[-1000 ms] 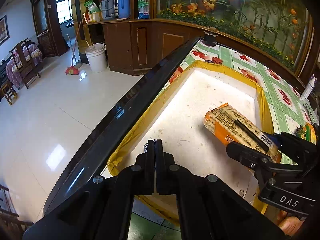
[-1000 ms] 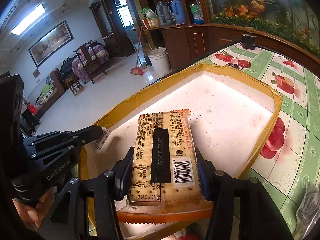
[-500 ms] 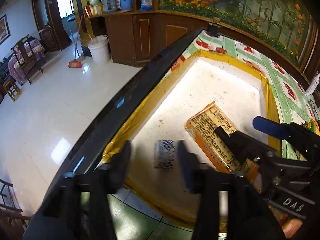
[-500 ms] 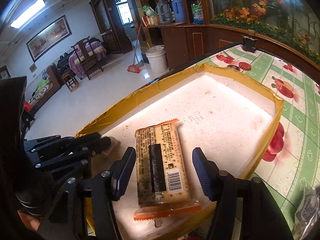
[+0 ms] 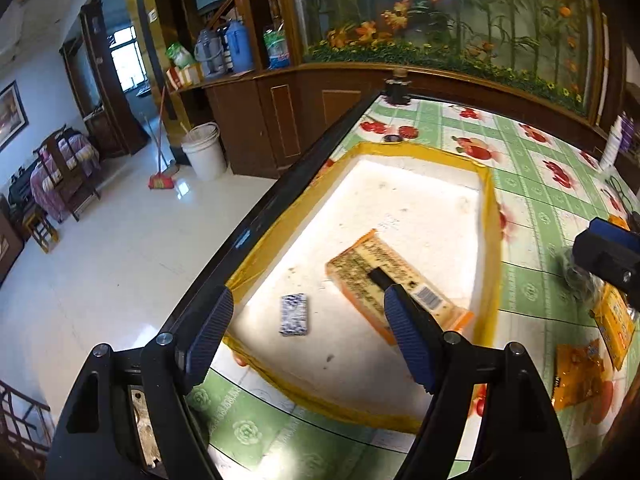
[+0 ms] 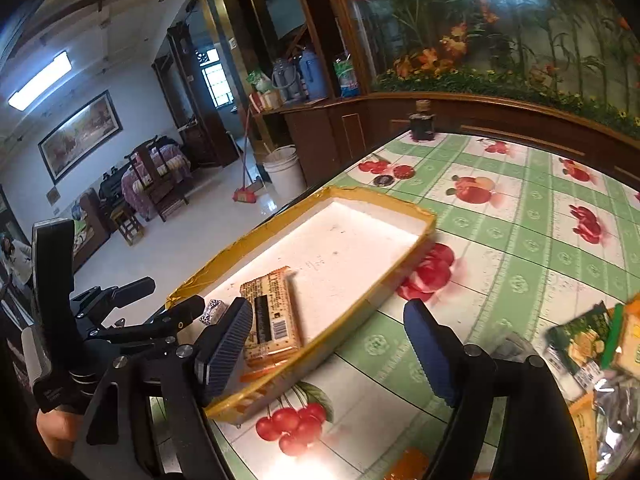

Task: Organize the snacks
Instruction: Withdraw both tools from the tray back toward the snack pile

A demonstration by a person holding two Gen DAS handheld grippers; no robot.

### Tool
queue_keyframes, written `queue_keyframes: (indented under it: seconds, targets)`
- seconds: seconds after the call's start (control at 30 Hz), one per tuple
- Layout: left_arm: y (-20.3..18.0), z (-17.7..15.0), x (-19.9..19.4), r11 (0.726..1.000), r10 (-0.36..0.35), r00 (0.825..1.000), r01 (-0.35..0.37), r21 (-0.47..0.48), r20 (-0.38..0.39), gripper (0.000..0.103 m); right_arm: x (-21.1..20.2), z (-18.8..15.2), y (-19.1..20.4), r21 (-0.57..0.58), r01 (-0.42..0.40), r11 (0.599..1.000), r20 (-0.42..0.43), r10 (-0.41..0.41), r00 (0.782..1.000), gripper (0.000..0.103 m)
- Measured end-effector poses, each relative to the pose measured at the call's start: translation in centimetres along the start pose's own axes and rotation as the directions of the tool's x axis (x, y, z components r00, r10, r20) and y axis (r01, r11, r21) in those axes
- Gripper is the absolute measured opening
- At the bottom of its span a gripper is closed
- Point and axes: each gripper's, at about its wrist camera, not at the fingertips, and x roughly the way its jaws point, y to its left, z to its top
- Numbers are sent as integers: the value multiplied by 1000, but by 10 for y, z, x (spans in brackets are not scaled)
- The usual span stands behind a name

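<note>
1. Left tool (image 5: 308,332): jaws apart, have just been opening, nothing clamped. Small blue-white packet (image 5: 295,314) lies loose on the tray floor below them, where a second ago the jaws were together.
2. Right tool (image 6: 332,344): jaws apart, have just been opening, nothing between them. Cracker pack (image 6: 272,316) it clamped a second ago now lies flat in the tray (image 6: 416,216), near end by the near wall.
3. Right tool has pulled back from the tray, now over the tabletop (image 6: 520,248) beside it.
4. Read: two snacks delivered, both releases clean.
5. Remaining: more snack bags (image 6: 588,340) heaped on the tabletop, right of the tray. Right tool looks headed that way; my guess, not confirmed.
</note>
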Motion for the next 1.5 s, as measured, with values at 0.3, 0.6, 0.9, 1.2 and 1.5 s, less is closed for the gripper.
queue_keyframes:
  seconds: [0.3, 0.6, 0.9, 1.2, 1.5]
  targets:
    - [-40, 3, -16, 996, -38, 999, 36, 79, 25, 80, -59, -24, -57, 118, 89, 989, 47, -95, 994, 81]
    - [-57, 2, -21, 993, -70, 998, 69, 94, 9, 81, -90, -50, -93, 186, 151, 971, 42, -161, 986, 84]
    - [-91, 1, -39, 981, -116, 993, 108, 161, 37, 81, -110, -67, -107, 210, 197, 958, 36, -209, 977, 87]
    - [-106, 1, -45, 976, -134, 990, 124, 179, 44, 81, -120, -76, -119, 227, 227, 947, 34, -240, 970, 87]
    - [-116, -4, -43, 972, -151, 988, 143, 187, 29, 81, -124, -85, -129, 238, 243, 941, 16, -254, 967, 87]
